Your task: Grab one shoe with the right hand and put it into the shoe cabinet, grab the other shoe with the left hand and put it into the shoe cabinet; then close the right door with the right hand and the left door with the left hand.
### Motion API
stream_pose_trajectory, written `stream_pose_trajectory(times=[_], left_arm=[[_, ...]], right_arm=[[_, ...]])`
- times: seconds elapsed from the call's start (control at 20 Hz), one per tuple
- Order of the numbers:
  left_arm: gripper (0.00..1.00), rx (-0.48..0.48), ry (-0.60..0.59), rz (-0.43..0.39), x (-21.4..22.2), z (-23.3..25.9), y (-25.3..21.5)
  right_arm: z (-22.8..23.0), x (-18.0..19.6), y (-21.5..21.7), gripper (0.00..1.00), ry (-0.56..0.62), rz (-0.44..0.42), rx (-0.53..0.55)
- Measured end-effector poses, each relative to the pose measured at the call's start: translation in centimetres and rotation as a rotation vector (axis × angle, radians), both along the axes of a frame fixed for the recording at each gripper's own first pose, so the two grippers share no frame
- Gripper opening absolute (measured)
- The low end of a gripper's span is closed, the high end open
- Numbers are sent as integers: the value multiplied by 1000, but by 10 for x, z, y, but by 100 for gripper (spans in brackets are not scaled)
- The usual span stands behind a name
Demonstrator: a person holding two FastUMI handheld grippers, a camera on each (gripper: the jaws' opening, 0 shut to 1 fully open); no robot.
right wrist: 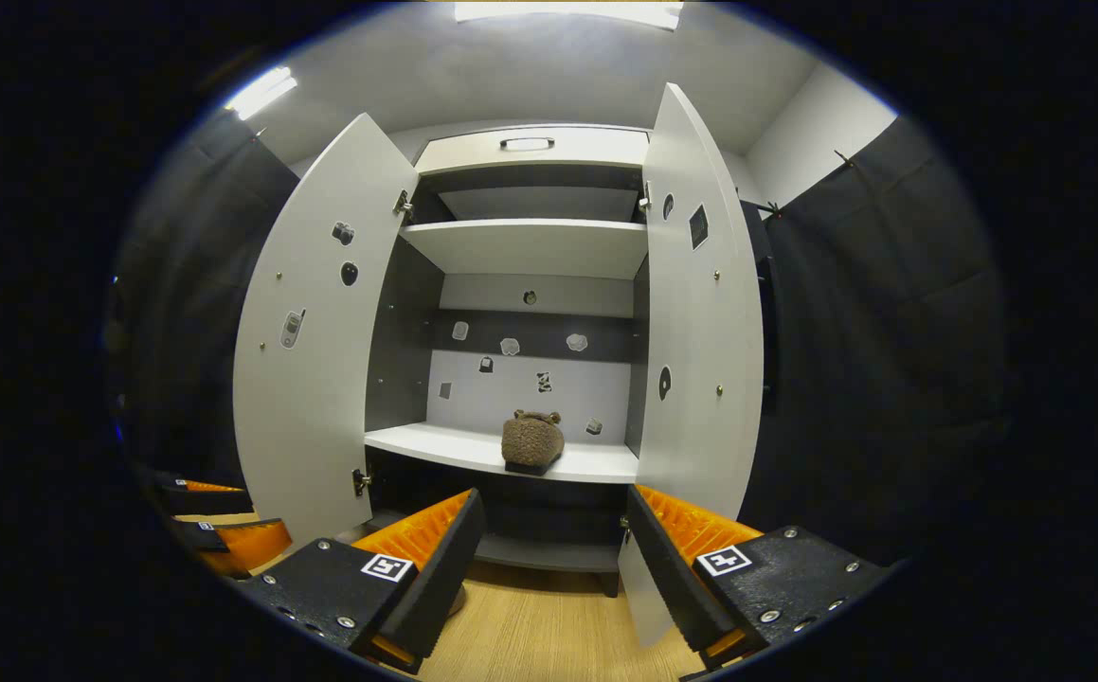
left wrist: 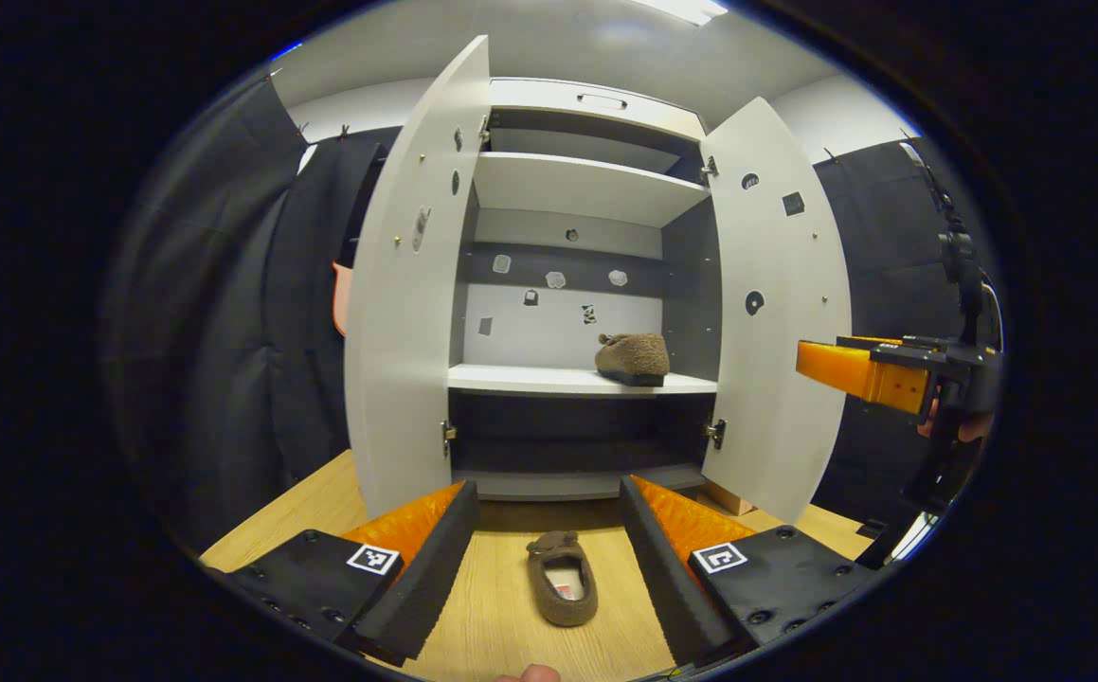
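A: State the cabinet condition, left to right.

B: The shoe cabinet point(left wrist: 586, 284) stands with both doors swung outward. The left door point(left wrist: 416, 284) and the right door point(left wrist: 781, 313) are open so that the shelf point(left wrist: 530, 381) can be reached; judged from the task, they close last.

A: Location of the shoes?

B: One shoe point(left wrist: 633, 357) sits on the shelf toward its right end, already stowed. In the left gripper view it lies beyond the fingers and above the right one. The other shoe point(left wrist: 562, 589) lies on the wooden floor point(left wrist: 482, 616) in front of the cabinet, toe toward the cabinet, directly between the two fingers of the left gripper point(left wrist: 549, 545).

A: Left gripper finger state?

B: Spread wide, with the shoe in the gap between them. No contact on either side is visible. Judgement: this is the approach for the left-hand grasp.

A: Right gripper?

B: The right gripper point(right wrist: 553, 549) points at the cabinet interior. Its fingers are spread apart and hold nothing. The stowed shoe lies beyond and above the gap between them, well apart from both. The right door's lower edge stands just by its right finger.
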State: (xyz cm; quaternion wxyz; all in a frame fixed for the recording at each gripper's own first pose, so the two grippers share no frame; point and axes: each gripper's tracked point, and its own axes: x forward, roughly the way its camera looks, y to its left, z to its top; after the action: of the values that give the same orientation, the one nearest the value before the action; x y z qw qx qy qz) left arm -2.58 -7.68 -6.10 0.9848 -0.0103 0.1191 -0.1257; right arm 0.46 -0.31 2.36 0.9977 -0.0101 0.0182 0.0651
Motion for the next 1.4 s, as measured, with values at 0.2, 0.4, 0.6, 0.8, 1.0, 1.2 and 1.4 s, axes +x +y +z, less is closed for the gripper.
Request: stream_pose_trajectory(times=[0.2, 0.4, 0.6, 0.8, 1.0, 1.2, 1.4], left_arm=[[97, -4, 43, -85, 44, -12, -18], [97, 30, 245, -158, 68, -107, -19], [93, 110, 519, -137, 72, -226, 4], [91, 100, 685, -46, 85, -289, 25], [91, 167, 709, -9, 108, -320, 34], [95, 135, 670, -24, 131, -326, 30], [72, 95, 657, -16, 134, -334, 18]], right_arm=[[-13, -15, -9, 93, 3, -26, 26], [-30, -23, -24, 93, 65, -34, 55], [-52, -32, -39, 93, 109, -79, 47], [-65, -34, -46, 93, 153, -94, 77], [-70, -33, -58, 93, 176, -132, 95], [-75, -39, -69, 93, 190, -162, 66], [-81, -38, -69, 93, 215, -160, 57]])
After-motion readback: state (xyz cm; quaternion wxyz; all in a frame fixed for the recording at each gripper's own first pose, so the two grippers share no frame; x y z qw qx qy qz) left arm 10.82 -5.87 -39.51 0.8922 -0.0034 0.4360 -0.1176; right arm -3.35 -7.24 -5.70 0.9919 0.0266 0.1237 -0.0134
